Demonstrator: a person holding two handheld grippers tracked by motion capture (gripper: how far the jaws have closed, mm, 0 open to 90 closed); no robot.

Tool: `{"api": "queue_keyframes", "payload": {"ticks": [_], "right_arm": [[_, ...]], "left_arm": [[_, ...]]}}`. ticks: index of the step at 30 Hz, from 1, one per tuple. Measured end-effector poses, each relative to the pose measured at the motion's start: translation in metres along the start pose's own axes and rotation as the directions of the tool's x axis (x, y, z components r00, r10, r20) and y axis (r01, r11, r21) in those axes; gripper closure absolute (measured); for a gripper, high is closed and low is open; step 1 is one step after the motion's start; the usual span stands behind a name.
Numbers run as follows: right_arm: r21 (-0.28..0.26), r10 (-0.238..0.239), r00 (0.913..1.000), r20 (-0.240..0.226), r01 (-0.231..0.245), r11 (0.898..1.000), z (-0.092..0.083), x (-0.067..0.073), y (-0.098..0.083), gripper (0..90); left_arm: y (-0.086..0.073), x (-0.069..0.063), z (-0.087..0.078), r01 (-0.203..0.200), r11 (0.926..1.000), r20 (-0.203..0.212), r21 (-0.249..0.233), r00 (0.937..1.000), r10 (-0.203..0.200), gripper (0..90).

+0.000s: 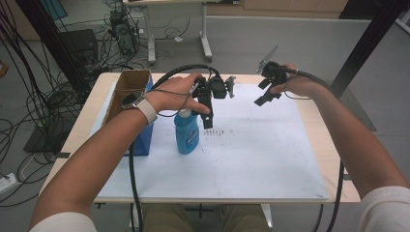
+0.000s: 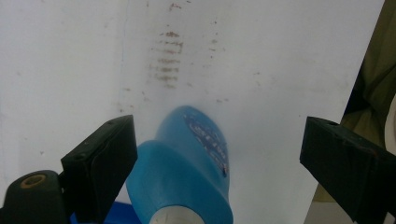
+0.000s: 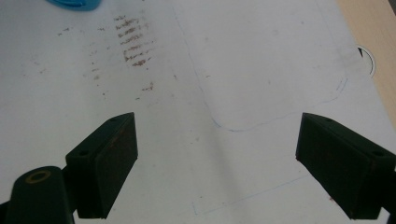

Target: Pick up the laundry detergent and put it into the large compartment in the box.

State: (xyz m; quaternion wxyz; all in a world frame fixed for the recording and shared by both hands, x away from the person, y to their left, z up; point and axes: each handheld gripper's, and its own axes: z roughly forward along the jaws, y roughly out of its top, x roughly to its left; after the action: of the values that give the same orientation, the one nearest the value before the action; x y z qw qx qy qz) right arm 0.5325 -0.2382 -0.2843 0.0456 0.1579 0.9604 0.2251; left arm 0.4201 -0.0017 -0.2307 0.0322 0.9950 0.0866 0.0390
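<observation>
The table (image 1: pixel 333 159), light wood, carries a white sheet (image 1: pixel 261 159) that covers most of its top; I see the sheet again in the left gripper view (image 2: pixel 70 56) and in the right gripper view (image 3: pixel 261 60). A patch of brown smudges (image 1: pixel 220 131) marks the sheet near its middle, and faint blue pen outlines (image 3: pixel 280 121) run across it in the right gripper view.

At the table's left edge stands an open cardboard box (image 1: pixel 126 89) with a blue side. Just beside it, toward the middle, stands the blue bottle (image 1: pixel 186 133), upright on the sheet, with a printed label on its front. In the left gripper view I look down on the bottle (image 2: pixel 187 177) from above: its shoulder and pale neck rise between my two black jaws, nearer the jaw at the left of that view. Whether that jaw touches it I cannot tell.

My left gripper (image 1: pixel 207 110) hangs over the bottle's top, pointing down, with its jaws wide apart and not pressing on the bottle (image 2: pixel 219 154). My right gripper (image 1: pixel 265 94) is held above the far right part of the sheet, well apart from the bottle; its jaws stand wide apart with nothing between them (image 3: pixel 217 158). A wristwatch (image 1: pixel 133 100) sits on my left wrist.
</observation>
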Motion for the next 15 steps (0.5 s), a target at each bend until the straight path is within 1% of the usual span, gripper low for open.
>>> {"api": "queue_keyframes", "payload": {"ticks": [3,7,15], "right_arm": [[-0.01,0.001,1.0,0.001,-0.001,1.0,-0.0006,-0.0013,0.0008,12.5],[0.001,-0.001,1.0,0.0,0.001,1.0,0.0009,-0.0015,0.0006,12.5],[-0.008,-0.004,1.0,-0.002,0.004,1.0,0.002,-0.0018,0.0022,12.5]], "left_arm": [[-0.0015,0.0001,-0.0015,0.001,1.0,-0.004,-0.001,1.0,-0.001,11.4],[-0.002,-0.0001,-0.0017,0.006,1.0,-0.008,0.001,1.0,-0.006,11.4],[-0.0023,-0.0015,-0.0035,0.01,0.9999,-0.017,0.004,0.9998,-0.01,11.4]]}}
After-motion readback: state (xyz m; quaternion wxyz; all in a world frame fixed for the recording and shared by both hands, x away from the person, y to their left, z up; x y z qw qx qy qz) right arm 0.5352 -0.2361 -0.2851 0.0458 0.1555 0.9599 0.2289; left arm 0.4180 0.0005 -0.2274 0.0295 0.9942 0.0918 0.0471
